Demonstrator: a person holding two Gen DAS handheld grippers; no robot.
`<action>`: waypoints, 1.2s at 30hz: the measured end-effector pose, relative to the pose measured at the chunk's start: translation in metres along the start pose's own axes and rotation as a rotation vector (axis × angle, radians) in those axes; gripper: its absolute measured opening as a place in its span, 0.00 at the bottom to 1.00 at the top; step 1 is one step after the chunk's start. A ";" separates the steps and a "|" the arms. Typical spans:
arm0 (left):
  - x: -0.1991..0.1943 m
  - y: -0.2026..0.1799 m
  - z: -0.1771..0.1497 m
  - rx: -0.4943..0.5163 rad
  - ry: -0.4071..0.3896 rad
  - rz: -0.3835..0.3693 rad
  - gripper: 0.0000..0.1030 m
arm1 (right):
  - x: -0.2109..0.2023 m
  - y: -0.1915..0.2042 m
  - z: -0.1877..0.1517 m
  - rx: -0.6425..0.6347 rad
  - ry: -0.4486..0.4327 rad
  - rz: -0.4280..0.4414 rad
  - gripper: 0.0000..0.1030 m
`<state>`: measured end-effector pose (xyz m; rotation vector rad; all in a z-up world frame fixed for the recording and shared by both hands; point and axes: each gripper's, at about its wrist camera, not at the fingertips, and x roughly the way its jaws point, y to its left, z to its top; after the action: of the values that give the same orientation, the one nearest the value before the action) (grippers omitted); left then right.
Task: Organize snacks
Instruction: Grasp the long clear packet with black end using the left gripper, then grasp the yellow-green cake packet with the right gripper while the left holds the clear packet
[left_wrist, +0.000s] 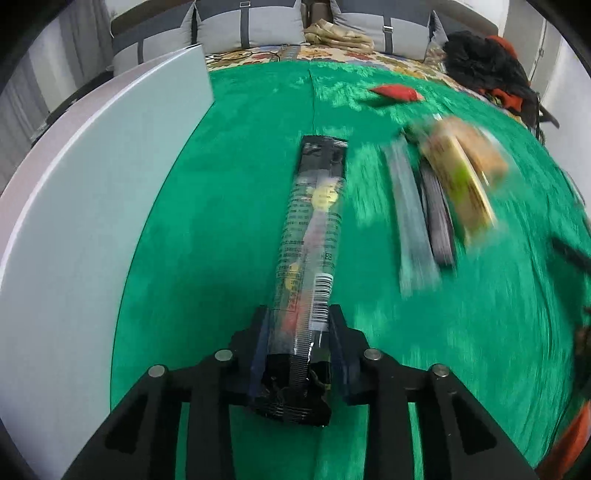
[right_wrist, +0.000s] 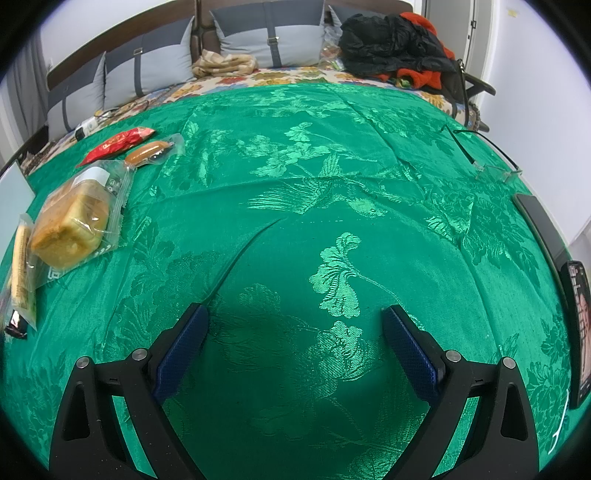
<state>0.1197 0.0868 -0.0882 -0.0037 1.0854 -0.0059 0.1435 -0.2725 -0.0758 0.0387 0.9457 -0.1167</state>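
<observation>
Green brocade cloth (right_wrist: 295, 229) with a woven floral sheen covers the bed where the snacks lie. Going left to right in the left wrist view: a white flat panel (left_wrist: 92, 221) curves along the nine o'clock edge; at centre the left gripper (left_wrist: 299, 321) has its jaws drawn in on the near end of a long, narrow clear-and-black plastic snack packet (left_wrist: 312, 229), which runs away toward twelve o'clock. No earlier frame shows whether the packet has left the cloth. At two o'clock, blurred, lie two slim grey stick packets (left_wrist: 410, 206) and a clear-wrapped yellow cake (left_wrist: 465, 173), with a small red packet (left_wrist: 397, 92) beyond at one o'clock.

In the right wrist view the bagged cake (right_wrist: 74, 225) sits at nine o'clock, a red wrapper (right_wrist: 118, 146) and a sealed brown sausage (right_wrist: 147, 153) at ten o'clock. The right gripper (right_wrist: 295, 343) hangs wide open over bare cloth, holding nothing. A dark phone (right_wrist: 580, 332) rests at three o'clock.

The long packet looks light, with thin, glossy film likely to slip and crinkle. Held by one end, it will probably droop or swing; a hold nearer the barcode, closer to the middle, should carry it more steadily. Its contents may crush under a hard squeeze.
</observation>
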 end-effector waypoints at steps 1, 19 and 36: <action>-0.001 -0.001 -0.010 0.007 0.001 -0.017 0.57 | 0.000 0.000 0.000 0.000 0.000 0.000 0.95; 0.040 0.023 0.023 -0.040 -0.133 0.020 1.00 | 0.000 0.000 0.000 -0.001 0.001 0.001 0.95; 0.039 0.024 0.025 -0.041 -0.132 0.019 1.00 | 0.000 0.000 0.000 0.000 0.002 0.005 0.95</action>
<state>0.1595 0.1103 -0.1110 -0.0300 0.9533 0.0335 0.1434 -0.2729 -0.0754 0.0414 0.9473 -0.1119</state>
